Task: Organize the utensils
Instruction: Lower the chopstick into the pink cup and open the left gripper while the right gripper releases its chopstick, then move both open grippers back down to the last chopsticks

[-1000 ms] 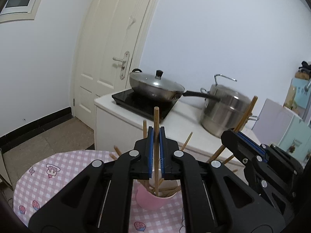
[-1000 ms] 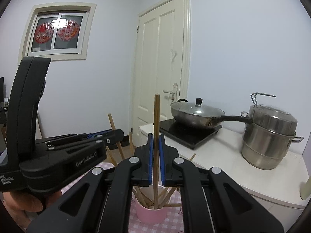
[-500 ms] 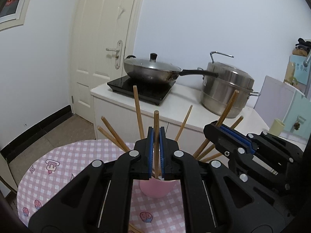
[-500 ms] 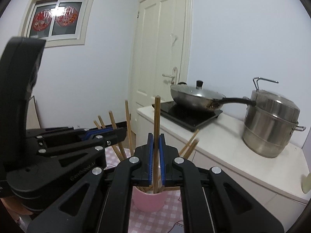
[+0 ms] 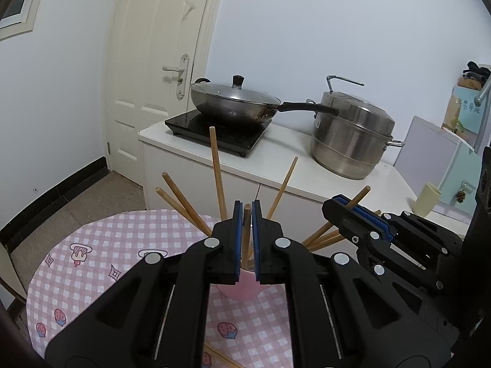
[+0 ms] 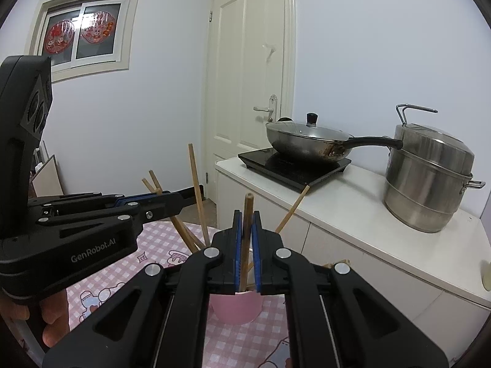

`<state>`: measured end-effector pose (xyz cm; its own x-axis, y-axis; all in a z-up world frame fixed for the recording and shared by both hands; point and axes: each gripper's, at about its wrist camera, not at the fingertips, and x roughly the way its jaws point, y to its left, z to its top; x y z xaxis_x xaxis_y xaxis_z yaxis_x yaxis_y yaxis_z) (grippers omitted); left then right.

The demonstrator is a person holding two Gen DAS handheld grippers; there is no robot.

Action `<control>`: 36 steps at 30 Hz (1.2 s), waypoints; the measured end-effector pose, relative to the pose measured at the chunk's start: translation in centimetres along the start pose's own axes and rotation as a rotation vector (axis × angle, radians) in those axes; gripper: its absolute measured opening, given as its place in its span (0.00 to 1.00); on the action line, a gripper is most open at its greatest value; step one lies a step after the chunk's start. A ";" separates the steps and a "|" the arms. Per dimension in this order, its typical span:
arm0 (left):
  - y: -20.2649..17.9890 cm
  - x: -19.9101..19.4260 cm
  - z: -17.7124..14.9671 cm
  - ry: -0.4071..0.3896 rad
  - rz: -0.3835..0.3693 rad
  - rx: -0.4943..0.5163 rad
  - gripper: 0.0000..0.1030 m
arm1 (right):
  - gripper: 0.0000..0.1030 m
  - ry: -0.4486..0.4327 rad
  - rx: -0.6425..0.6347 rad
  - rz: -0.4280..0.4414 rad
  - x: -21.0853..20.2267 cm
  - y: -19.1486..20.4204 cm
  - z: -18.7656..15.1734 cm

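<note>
- Left wrist view: pink-checked table [image 5: 92,263], pink cup [image 5: 242,288] upon it.
- Left gripper [image 5: 246,239] and right gripper [image 6: 247,245] have sunk toward the cup — each pinches one chopstick [image 5: 247,233], tips entering.
- Release seems next.

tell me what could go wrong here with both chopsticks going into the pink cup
1. The pink cup looks small and already holds several splayed chopsticks; pushing two more in could tip it.
2. Left gripper and right gripper crowd over the same cup, so their fingers might collide.
3. Each held chopstick could snag on the leaning ones and miss the cup, or slide out on release.
</note>
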<state>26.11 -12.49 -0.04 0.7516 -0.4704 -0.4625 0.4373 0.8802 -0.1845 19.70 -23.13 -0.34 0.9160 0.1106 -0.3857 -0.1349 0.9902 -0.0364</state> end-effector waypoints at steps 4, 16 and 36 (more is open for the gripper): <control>-0.2 -0.9 0.0 -0.001 -0.003 0.005 0.07 | 0.05 -0.005 0.001 0.005 -0.5 0.0 0.2; 0.4 -4.3 -1.1 0.006 -0.004 0.012 0.07 | 0.20 -0.025 0.005 0.031 -3.1 0.7 -0.2; 8.1 -9.3 -7.7 0.032 0.180 -0.061 0.53 | 0.25 0.046 -0.080 0.172 -3.4 6.8 -4.0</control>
<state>18.86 -0.49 -3.97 0.7984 -0.3033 -0.5201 0.2653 0.9527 -0.1483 14.14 -17.08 -2.95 0.8588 0.2718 -0.4342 -0.3191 0.9469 -0.0384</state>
